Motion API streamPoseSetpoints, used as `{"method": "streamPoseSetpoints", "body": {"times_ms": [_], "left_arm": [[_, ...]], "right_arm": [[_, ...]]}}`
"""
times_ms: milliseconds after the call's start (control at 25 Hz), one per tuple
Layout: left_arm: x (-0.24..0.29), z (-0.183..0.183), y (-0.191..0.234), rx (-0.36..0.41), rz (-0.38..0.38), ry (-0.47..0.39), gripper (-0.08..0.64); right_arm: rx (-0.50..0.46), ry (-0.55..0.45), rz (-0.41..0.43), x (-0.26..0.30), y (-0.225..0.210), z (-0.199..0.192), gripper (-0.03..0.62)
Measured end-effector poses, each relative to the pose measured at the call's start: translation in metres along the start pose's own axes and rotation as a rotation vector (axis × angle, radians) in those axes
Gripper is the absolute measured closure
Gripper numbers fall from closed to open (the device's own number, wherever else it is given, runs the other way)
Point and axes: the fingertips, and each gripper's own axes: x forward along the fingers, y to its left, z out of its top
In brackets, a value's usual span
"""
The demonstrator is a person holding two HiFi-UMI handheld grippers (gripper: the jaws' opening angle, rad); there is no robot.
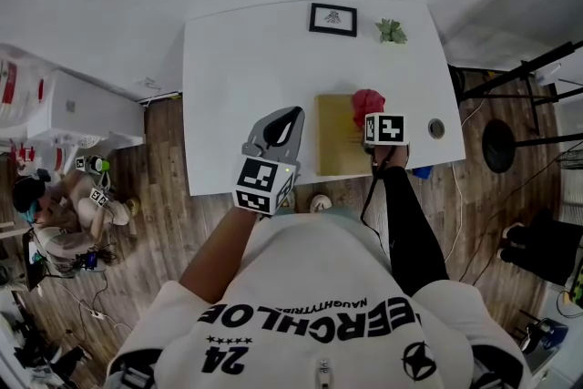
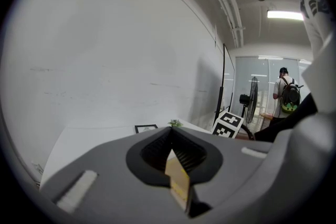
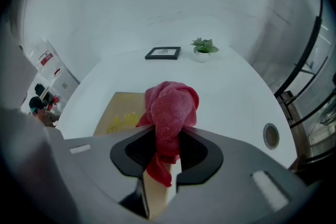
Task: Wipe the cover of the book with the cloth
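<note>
The table (image 1: 228, 77) is lying bare at centre left, leaving wide room; a picture frame (image 1: 332, 19) and a small plant (image 1: 392, 31) are standing along its far edge at upper centre, well apart from the book (image 1: 335, 141); the right gripper (image 3: 167, 136), clamping a cloth (image 3: 170, 105), is crowding the book's right edge; a round hole (image 1: 436, 128) is sitting near the table's right edge.
</note>
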Motion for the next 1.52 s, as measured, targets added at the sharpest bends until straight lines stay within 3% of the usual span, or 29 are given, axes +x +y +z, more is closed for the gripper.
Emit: {"method": "streamPoseSetpoints", "body": {"times_ms": [120,200,320,520,640,1240,1520], "left_arm": [[-0.001,-0.001,-0.001,-0.004,-0.005,-0.001,0.515],[-0.002,-0.004,-0.002,-0.009,-0.008,0.003,0.515],[-0.002,-0.007,0.001,-0.019,-0.01,0.009,0.515],[-0.004,-0.007,-0.001,-0.019,-0.016,0.003,0.516],[-0.006,-0.007,0.0,-0.018,-0.018,0.001,0.515],[-0.01,-0.006,0.002,-0.015,-0.023,-0.004,0.515],[-0.015,-0.006,0.007,-0.014,-0.022,-0.004,0.515]], "right_arm": [[0.024,-0.009,-0.006,-0.003,-0.008,0.002,0.494],[-0.01,-0.045,0.004,-0.011,0.0,0.01,0.495],[-0.065,-0.088,0.09,-0.021,0.041,0.02,0.495],[-0.197,-0.008,0.228,-0.013,0.119,-0.006,0.495],[-0.261,0.037,0.236,-0.004,0.14,-0.025,0.495],[-0.261,0.045,0.232,-0.004,0.123,-0.027,0.497],[-0.192,0.035,0.136,-0.009,0.075,-0.024,0.495]]}}
